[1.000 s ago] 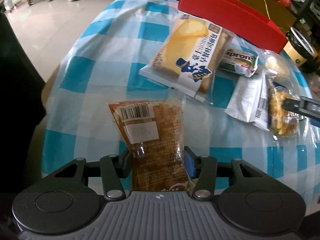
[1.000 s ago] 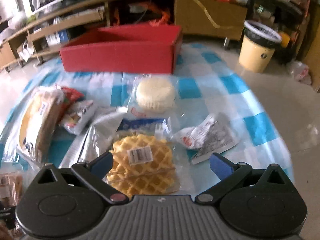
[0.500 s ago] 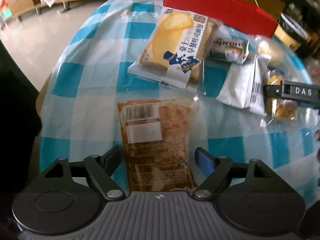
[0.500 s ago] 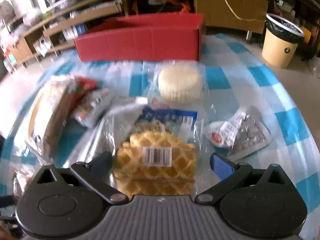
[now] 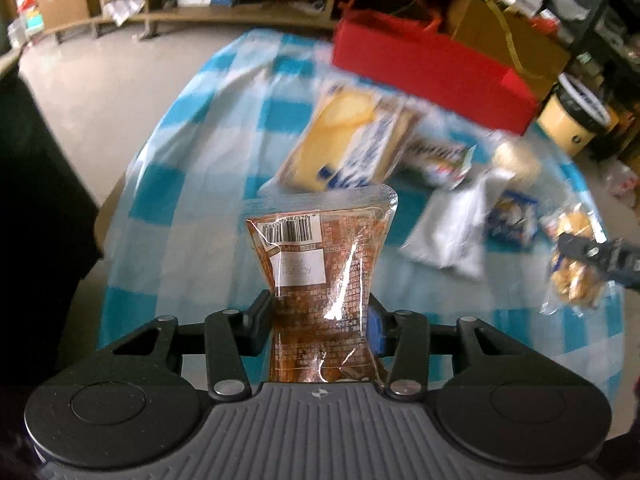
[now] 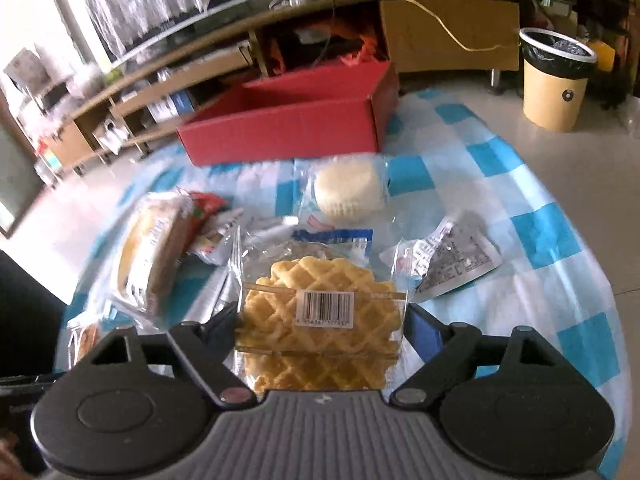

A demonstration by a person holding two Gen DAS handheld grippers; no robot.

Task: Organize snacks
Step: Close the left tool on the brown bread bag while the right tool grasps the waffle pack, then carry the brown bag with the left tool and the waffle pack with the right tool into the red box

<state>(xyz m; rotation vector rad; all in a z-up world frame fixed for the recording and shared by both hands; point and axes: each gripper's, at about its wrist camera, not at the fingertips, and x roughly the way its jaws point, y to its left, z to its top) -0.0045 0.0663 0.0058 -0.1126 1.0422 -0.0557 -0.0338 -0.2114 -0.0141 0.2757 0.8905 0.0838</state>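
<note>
Surface: round table under a blue-and-white checked plastic cloth point(image 6: 496, 160), snack packets strewn across its middle.
Far edge: open red cardboard box point(image 6: 288, 128) sits there.
Room: pale tiled floor point(image 5: 100, 92); low wooden shelving point(image 6: 168, 80) along the back wall; cream waste bin with black liner point(image 6: 554, 80) off the table's right edge.
Left gripper point(image 5: 322, 320): clenched on a brown snack packet with a barcode label point(image 5: 320, 256), which stands upright, lifted clear of the cloth near the table's near edge.
Right gripper point(image 6: 320, 328): jaws have just been closing; pads press the sides of a clear-wrapped yellow waffle pack point(image 6: 320, 312), near the near edge.
</note>
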